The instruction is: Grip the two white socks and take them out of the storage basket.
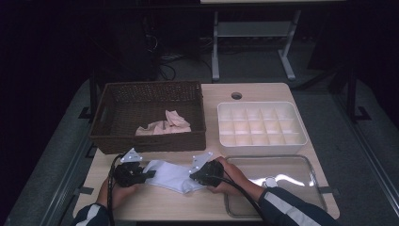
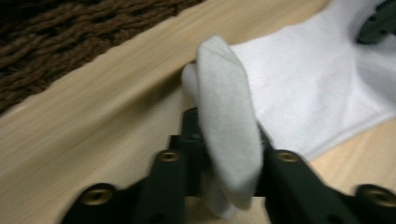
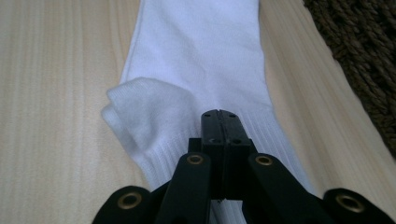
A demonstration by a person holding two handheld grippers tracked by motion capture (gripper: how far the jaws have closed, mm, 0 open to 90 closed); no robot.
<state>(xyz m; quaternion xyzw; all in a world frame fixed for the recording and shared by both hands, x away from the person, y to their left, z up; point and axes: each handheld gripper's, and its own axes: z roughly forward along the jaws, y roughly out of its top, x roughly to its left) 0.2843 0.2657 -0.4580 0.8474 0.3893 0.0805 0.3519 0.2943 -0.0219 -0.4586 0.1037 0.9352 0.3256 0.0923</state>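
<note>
High view showed a white sock (image 1: pixel 169 175) lying flat on the light wooden table (image 1: pixel 160 203), just in front of a dark wicker basket (image 1: pixel 148 141), with 1 gripper at each end of it. The left gripper (image 1: pixel 141 175), held in the person's left hand (image 1: pixel 116 192), sat at the sock's left end; the right gripper (image 1: pixel 200 176), held in the right hand (image 1: pixel 231 179), sat at its right end. In the left gripper view, a bunched fold of the sock (image 2: pixel 229 135) stood up between the 2 black jaws, which were closed in on it and pinched the fabric, the rest of the sock spreading away flat on the table towards the basket's woven wall (image 2: pixel 70 42). In the right gripper view, the 2 jaws were pressed together, tips meeting, over the ribbed cuff of the sock (image 3: pixel 201 70), with the cuff's edge folded up just beside them; whether cloth was caught between them could not be told. Inside the basket lay pale pink cloth (image 1: pixel 164 125). To its right stood a white divided organiser tray (image 1: pixel 261 127), and in front of that a clear plastic lid (image 1: pixel 282 181) rested on the table.
</note>
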